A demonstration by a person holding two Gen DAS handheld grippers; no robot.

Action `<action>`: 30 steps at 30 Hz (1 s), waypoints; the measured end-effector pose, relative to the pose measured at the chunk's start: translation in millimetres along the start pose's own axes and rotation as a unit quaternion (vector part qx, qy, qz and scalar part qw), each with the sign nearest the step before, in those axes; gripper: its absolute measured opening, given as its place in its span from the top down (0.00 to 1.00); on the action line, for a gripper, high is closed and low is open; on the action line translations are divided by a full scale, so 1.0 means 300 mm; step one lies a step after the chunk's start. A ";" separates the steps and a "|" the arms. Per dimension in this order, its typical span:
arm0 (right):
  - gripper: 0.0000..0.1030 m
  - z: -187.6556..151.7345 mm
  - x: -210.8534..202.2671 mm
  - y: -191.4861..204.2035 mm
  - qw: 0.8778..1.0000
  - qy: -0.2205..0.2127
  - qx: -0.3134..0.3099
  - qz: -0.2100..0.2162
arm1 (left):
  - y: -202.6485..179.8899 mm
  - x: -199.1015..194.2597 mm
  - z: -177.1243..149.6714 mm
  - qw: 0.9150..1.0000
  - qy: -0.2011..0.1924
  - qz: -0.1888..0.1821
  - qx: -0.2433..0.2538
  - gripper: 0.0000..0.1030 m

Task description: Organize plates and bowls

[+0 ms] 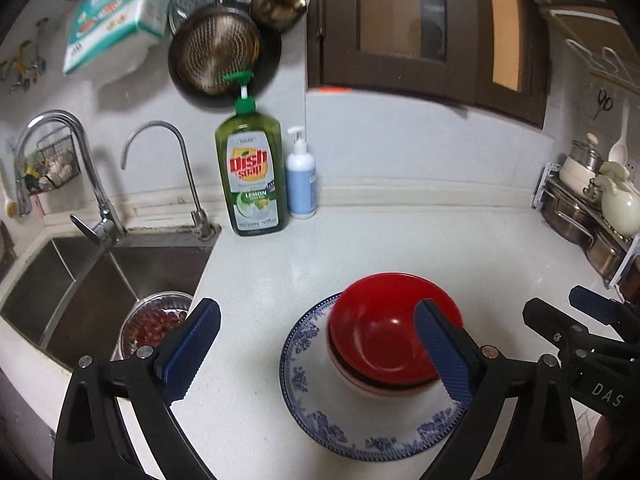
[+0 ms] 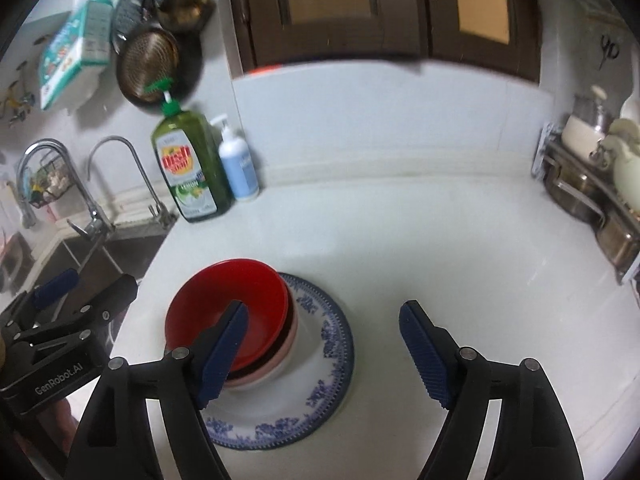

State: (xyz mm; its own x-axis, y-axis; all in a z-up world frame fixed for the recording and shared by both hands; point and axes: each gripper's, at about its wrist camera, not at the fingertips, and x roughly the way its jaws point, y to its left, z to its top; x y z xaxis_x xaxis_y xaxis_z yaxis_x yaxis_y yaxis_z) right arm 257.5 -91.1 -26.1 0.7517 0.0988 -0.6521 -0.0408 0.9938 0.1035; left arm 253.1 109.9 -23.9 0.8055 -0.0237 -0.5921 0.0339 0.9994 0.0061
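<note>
Red bowl [image 1: 394,328] sits uppermost in a nested stack of bowls, a pale bowl [image 1: 360,386] at the bottom, and the stack rests on the blue-patterned plate [image 1: 320,420], toward the plate's sink-side half; the plate lies flat on the white counter [image 1: 360,240], nearer the camera than the green dish soap bottle [image 1: 252,176] and to the right of the sink [image 1: 100,280]. Left gripper [image 1: 316,354] stands wide apart over the plate with nothing between its blue pads, no contact with the stack. Right gripper [image 2: 322,354] likewise spread and empty, above the plate's right edge, its left finger [image 2: 224,356] overlapping the red bowl in view.
</note>
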 end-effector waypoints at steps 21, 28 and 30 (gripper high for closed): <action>0.13 -0.322 -0.530 -0.062 0.996 -0.081 -0.022 -0.018 | -0.099 -0.536 -0.295 0.997 -0.061 0.036 -0.005 0.00; 0.12 -0.387 -0.651 -0.065 0.996 -0.087 -0.013 -0.003 | -0.108 -0.670 -0.344 0.997 -0.070 0.039 -0.008 0.00; 0.12 -0.396 -0.673 -0.065 0.996 -0.092 -0.016 -0.003 | -0.110 -0.690 -0.353 0.996 -0.075 0.039 -0.005 0.00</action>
State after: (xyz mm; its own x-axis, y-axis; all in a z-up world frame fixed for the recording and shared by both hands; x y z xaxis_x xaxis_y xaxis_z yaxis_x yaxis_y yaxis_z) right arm 28.3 -124.5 14.2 0.8596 0.0855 -0.5038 -0.0549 0.9957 0.0753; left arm 22.7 84.5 13.1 0.8846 0.0515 -0.4635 -0.0380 0.9985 0.0384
